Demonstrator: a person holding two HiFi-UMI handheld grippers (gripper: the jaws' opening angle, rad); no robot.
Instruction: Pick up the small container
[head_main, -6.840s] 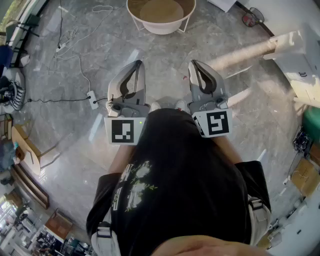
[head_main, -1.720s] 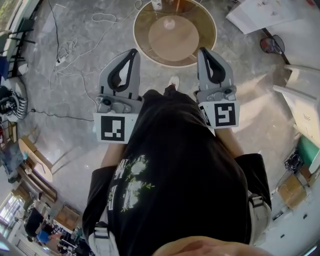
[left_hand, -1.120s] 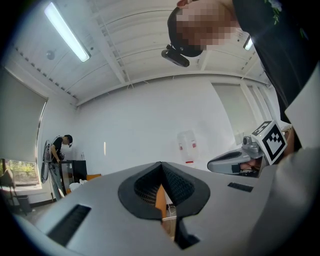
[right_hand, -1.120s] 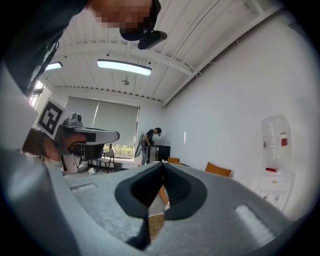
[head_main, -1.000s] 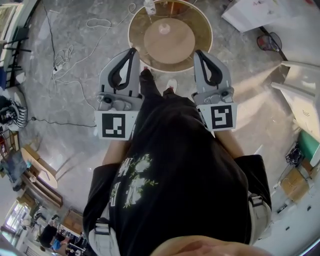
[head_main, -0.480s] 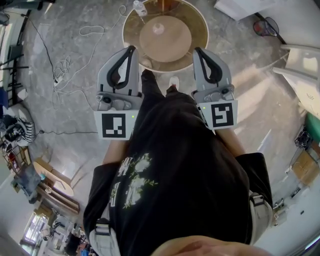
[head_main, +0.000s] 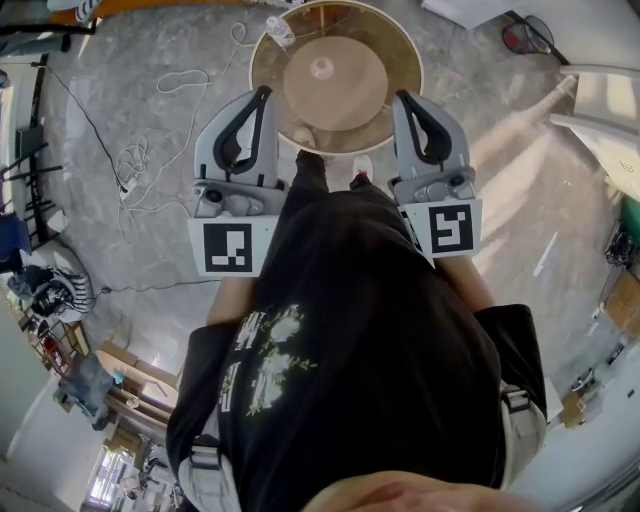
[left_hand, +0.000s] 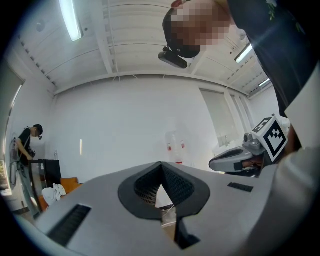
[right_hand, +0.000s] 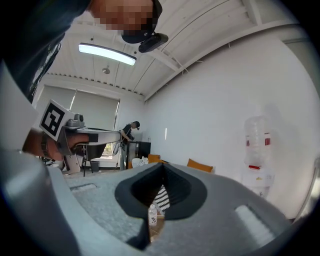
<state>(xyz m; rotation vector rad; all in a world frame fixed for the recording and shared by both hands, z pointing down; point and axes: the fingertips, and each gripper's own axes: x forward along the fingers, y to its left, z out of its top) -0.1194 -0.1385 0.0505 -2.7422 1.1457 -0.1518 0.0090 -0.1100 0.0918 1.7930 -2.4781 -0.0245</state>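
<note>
My grey plastic left claw (head_main: 262, 95) and right claw (head_main: 405, 97) are both closed, empty. The small clear container (head_main: 320, 68) stands mid-way on the round amber-glass worktop (head_main: 392, 42) ahead; a bottle (head_main: 281, 30) sits at its far rim, cables (head_main: 128, 163) loop across the marbled floor (head_main: 510, 230).

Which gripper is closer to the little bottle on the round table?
Left. The left gripper sits just below the bottle in the head view; the right gripper is across the table, at its right edge.

place: office-like workroom | cues: water dispenser (right_hand: 255, 145), ceiling strip light (right_hand: 106, 54), floor cables (head_main: 130, 170)
</note>
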